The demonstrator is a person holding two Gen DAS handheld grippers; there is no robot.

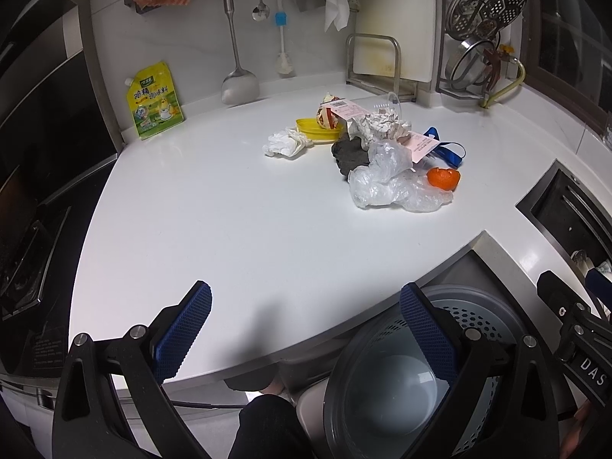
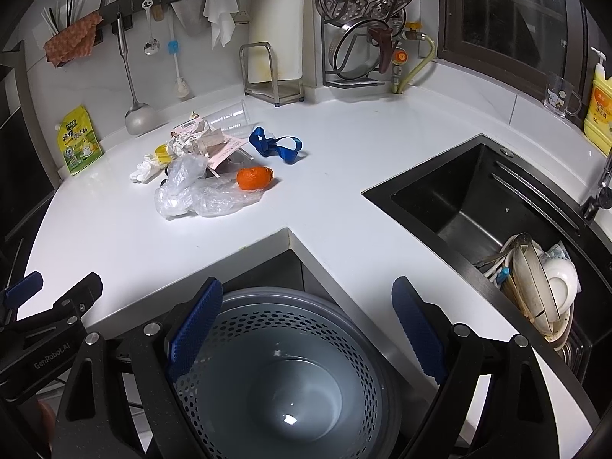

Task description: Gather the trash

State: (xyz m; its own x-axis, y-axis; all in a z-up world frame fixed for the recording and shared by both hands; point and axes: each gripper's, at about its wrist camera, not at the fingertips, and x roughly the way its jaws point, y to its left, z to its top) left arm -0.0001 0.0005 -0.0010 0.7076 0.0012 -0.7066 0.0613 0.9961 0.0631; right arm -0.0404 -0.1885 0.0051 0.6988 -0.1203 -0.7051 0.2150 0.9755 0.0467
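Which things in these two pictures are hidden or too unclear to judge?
- Dark grey lump: in the right wrist view, the crumpled clear plastic bag hides nearly all of it.
- Yellow round plastic lid: its far side is behind wrappers in both views.
- Grey perforated bin: its near rim is cut off by the edge.

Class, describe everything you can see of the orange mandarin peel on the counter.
The orange mandarin peel is a rounded, dimpled, hollow-looking shell, curled so it sits like a small fruit. It rests on the white kitchen counter, at the near right edge of the rubbish pile. The crumpled clear plastic bag lies against its left side. Neither tool touches it.
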